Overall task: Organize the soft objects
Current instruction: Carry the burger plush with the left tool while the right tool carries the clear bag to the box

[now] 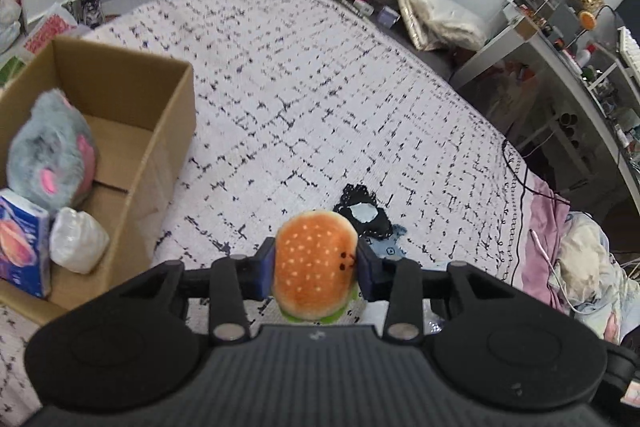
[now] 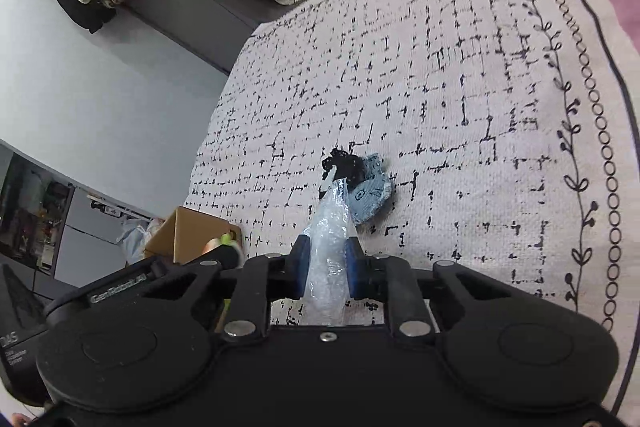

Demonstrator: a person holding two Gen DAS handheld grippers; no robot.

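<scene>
The burger plush (image 1: 316, 263) sits squeezed between the blue pads of my left hand-held gripper (image 1: 316, 267), clamped on its bun sides, held above the near end of the bed (image 1: 320, 87). My right hand-held gripper (image 2: 326, 271) is pinched tight on a crinkled clear plastic bag (image 2: 328, 247), whose end sticks out past the fingertips, also above the bed. Just beyond both of them a small pile lies on the bedspread: a black lacy piece of cloth (image 1: 362, 213) on top of a light blue patterned cloth (image 2: 370, 195), the two touching. To my left on the bed stands an open cardboard box (image 1: 168, 131). Inside it I see a grey plush with pink patches (image 1: 54, 151), a white plastic-wrapped bundle (image 1: 78, 241) just beside it, and a blue packet (image 1: 22, 247) leaning at the near corner. Past the far right side of the bed stands a cluttered worktop (image 1: 580, 39)
</scene>
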